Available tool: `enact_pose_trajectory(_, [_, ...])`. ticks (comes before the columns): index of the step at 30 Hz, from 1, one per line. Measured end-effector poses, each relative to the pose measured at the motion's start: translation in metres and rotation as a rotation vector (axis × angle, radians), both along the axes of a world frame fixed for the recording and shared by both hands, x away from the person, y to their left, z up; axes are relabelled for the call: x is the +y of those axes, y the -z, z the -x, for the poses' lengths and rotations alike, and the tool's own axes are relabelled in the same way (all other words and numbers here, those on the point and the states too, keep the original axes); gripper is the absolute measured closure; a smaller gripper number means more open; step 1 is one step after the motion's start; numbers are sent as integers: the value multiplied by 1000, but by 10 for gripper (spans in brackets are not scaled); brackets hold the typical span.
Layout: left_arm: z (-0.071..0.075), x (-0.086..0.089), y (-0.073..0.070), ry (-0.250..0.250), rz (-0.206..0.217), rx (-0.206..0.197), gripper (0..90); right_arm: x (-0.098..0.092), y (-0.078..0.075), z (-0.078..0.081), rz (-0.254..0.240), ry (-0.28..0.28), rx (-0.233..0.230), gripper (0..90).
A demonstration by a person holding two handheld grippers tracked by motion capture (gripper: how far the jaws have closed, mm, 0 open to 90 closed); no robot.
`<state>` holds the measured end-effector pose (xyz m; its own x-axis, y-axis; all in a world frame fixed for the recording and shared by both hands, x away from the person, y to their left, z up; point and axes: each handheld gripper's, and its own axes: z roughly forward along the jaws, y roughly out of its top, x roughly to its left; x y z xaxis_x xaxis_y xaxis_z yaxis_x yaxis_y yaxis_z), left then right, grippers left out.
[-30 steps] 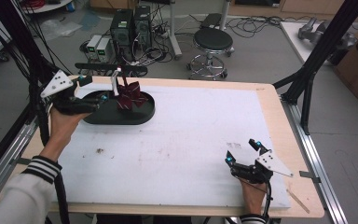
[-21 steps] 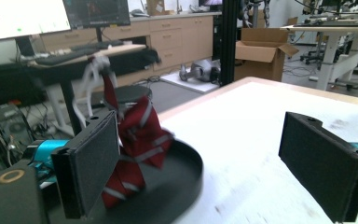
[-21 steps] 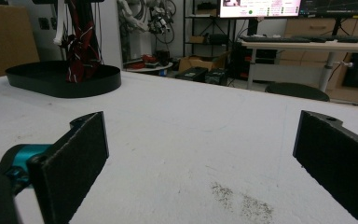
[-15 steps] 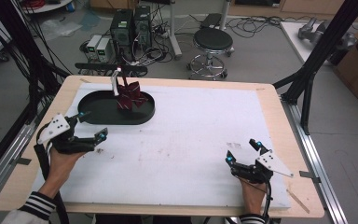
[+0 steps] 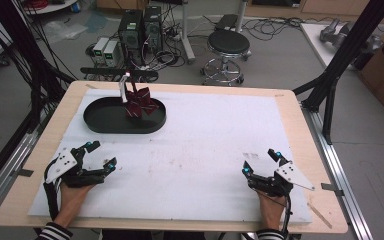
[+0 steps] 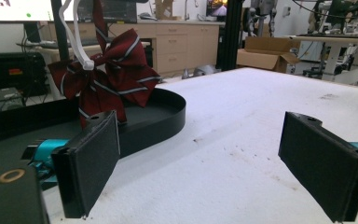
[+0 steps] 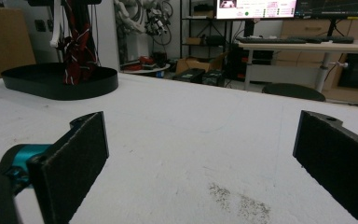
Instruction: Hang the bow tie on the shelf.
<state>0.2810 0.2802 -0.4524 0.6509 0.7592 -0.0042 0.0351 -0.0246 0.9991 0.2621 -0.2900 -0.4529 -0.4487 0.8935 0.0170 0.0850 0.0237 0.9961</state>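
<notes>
The dark red striped bow [image 5: 140, 102] stands in the black oval tray [image 5: 105, 120] at the far left of the table [image 5: 290, 107], a white clip [image 5: 124, 87] rising from it. The left gripper [image 5: 96, 156] rests near the front left edge, jaws spread wide and holding nothing (the bow sits well beyond them, ahead and to the left in the left gripper view). The right gripper [image 5: 261, 162] lies at the front right, jaws likewise spread, well apart from the tray.
</notes>
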Motion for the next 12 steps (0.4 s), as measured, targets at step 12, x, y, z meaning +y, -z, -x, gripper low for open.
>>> enact_pose_trajectory(12, [5,0,2,-29,14,-46,128,0,0,-1,-2,5,1,21])
